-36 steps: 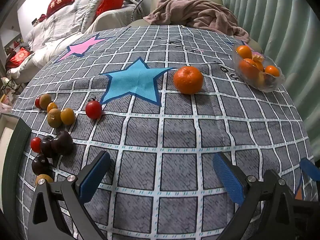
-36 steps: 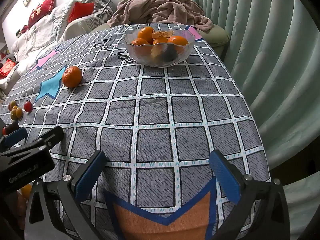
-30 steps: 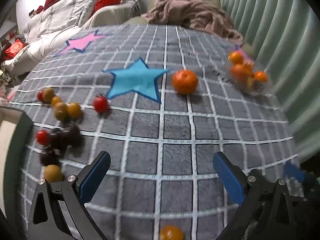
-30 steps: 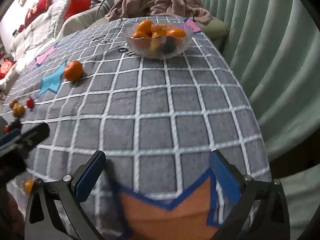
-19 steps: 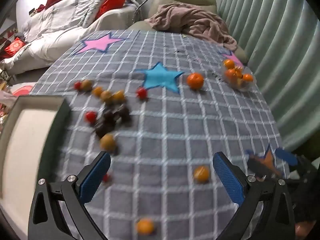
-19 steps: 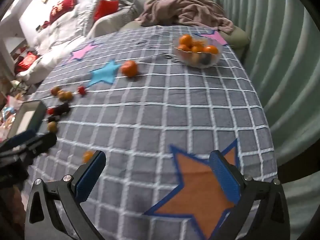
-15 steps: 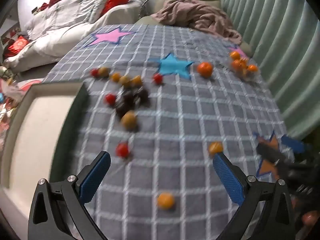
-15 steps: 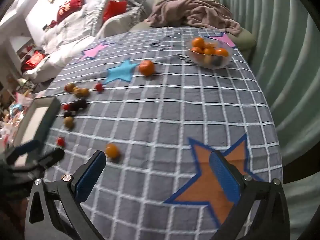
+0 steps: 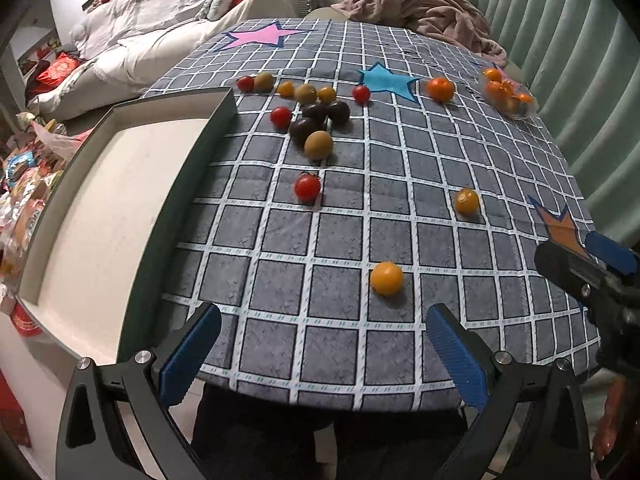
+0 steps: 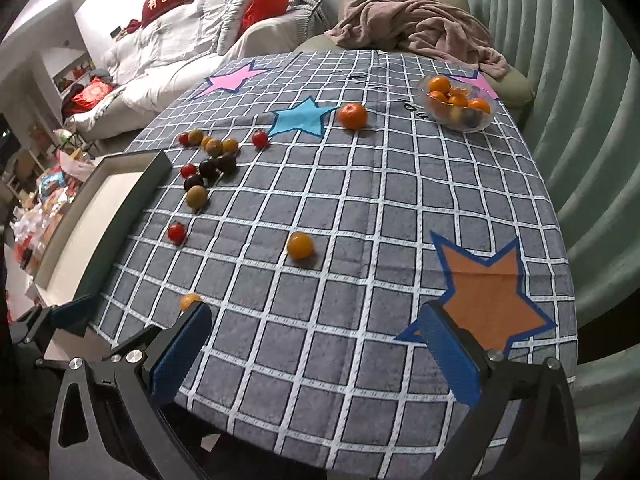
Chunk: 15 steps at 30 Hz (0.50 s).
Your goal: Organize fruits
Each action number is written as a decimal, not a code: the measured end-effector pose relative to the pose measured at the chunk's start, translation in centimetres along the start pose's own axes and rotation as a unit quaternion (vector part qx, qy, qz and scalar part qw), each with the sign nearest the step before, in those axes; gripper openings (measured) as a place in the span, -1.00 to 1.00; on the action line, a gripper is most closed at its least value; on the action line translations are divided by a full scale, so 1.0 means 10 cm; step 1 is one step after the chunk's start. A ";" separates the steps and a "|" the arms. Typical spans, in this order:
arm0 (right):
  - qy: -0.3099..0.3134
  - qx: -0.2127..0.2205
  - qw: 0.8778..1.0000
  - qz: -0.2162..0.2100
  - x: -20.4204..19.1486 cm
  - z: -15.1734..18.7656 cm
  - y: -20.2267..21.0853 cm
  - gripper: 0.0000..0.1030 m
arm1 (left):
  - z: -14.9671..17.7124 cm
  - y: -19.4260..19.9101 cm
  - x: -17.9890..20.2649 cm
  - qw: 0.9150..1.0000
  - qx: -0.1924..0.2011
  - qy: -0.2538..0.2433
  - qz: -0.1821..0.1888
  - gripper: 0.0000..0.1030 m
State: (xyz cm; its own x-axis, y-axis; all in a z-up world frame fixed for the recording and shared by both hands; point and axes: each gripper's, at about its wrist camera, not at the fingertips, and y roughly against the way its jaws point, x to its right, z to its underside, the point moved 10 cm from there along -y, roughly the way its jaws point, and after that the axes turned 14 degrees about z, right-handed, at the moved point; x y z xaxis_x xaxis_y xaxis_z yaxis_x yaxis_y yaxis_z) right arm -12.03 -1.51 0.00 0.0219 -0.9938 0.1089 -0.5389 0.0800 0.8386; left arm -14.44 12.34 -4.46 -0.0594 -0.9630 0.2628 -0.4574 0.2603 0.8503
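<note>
Both the left gripper (image 9: 320, 344) and right gripper (image 10: 316, 352) were spread wide and held nothing. Far ahead of the right jaws, the glass bowl (image 10: 480, 122) contained oranges. The tray (image 9: 216, 120), left of the left jaws, held no fruit; loose fruits (image 9: 318, 144) lay on the tablecloth (image 9: 400, 184) ahead.

We see loose fruits (image 9: 318, 145) on the tablecloth (image 9: 400, 208) right of the tray (image 9: 116, 184). The bowl (image 9: 510, 96) sits beyond them, far right
</note>
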 end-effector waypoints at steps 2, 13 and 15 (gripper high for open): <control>0.002 0.001 1.000 0.001 -0.02 0.01 0.02 1.00 | 0.01 0.01 0.00 1.000 0.000 0.000 -0.001 1.00; 0.009 0.002 1.000 0.001 -0.06 0.01 0.04 1.00 | 0.05 0.00 0.05 1.000 -0.008 -0.003 -0.002 1.00; 0.009 0.002 1.000 0.001 -0.07 0.01 0.04 1.00 | 0.05 0.00 0.05 1.000 -0.009 -0.003 -0.003 1.00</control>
State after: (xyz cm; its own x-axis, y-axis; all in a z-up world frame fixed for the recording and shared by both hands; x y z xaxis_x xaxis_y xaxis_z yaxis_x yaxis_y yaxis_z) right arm -12.32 -0.83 0.26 0.0351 -0.9921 0.1202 -0.5421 0.0822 0.8363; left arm -14.91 11.86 -4.58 -0.0615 -0.9651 0.2544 -0.4422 0.2549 0.8599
